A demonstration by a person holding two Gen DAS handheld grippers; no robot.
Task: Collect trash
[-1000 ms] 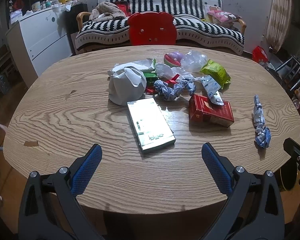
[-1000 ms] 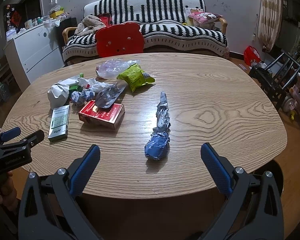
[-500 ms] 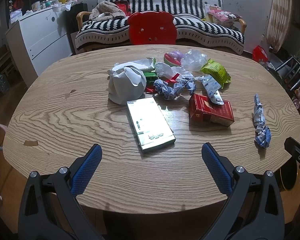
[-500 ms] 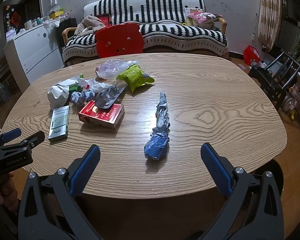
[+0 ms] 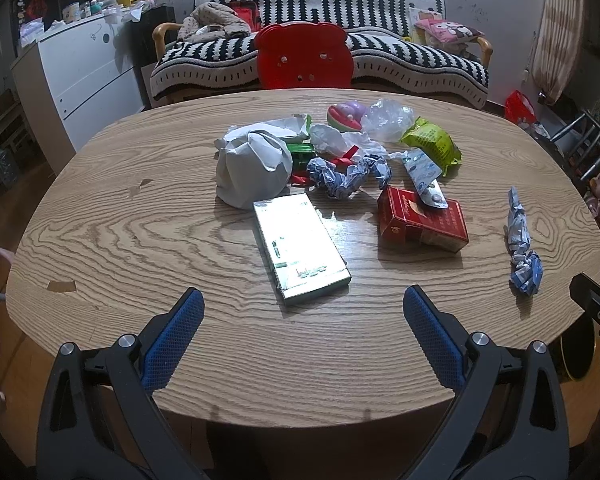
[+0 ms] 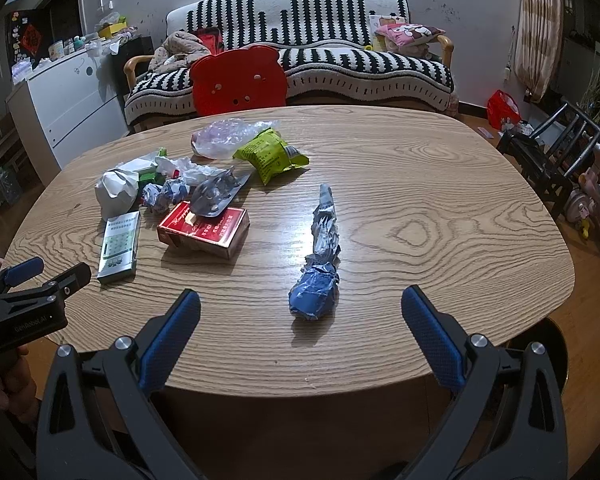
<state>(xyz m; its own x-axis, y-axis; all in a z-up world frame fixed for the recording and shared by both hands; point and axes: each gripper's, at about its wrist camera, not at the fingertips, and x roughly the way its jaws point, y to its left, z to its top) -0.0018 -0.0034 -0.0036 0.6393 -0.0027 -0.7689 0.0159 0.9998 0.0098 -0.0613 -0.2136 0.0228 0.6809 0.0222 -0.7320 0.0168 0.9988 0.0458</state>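
Both grippers hang wide open at the table's (image 5: 100,240) near edge, holding nothing: left gripper (image 5: 302,318) lined up on the flat silver-green box (image 5: 300,240), right gripper (image 6: 300,320) straddling the crumpled blue wrapper (image 6: 320,264), likely first pick. Remaining trash sits heaped mid-table.

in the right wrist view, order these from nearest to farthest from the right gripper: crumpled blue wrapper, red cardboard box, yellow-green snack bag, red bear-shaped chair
1. Crumpled blue wrapper, just ahead of the right gripper.
2. Red cardboard box, ahead-left.
3. Yellow-green snack bag, mid-table.
4. Red bear-shaped chair, behind the table's far edge.
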